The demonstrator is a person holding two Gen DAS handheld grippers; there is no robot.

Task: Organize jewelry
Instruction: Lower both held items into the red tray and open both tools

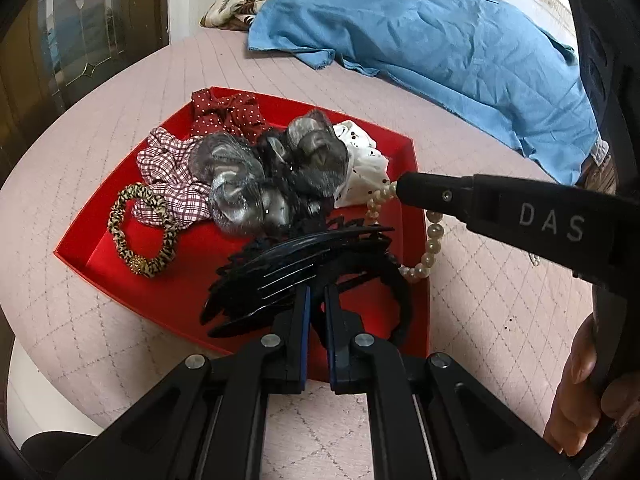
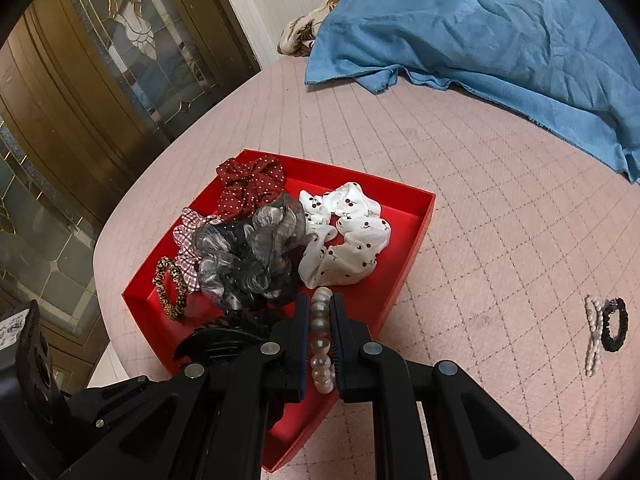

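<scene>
A red tray point(image 1: 88, 254) point(image 2: 416, 216) on the pink quilted bed holds several scrunchies: red dotted point(image 1: 228, 114), checked point(image 1: 168, 164), grey point(image 1: 236, 184), white cherry-print point(image 2: 344, 236), and a leopard hair tie point(image 1: 140, 232). My left gripper point(image 1: 316, 292) is shut on a black claw hair clip point(image 1: 280, 268) over the tray's near corner. My right gripper point(image 2: 321, 304) is shut on a pearl bracelet point(image 2: 321, 340) above the tray's near edge; the bracelet point(image 1: 430, 240) hangs from its tip point(image 1: 400, 188) in the left wrist view.
A blue garment point(image 1: 420, 40) point(image 2: 500, 28) lies across the far side of the bed, a patterned cloth point(image 1: 236, 4) beside it. A pearl hair clip point(image 2: 592, 332) and a black hair tie point(image 2: 616, 324) lie on the quilt to the right. A glass-panelled door point(image 2: 120, 60) stands left.
</scene>
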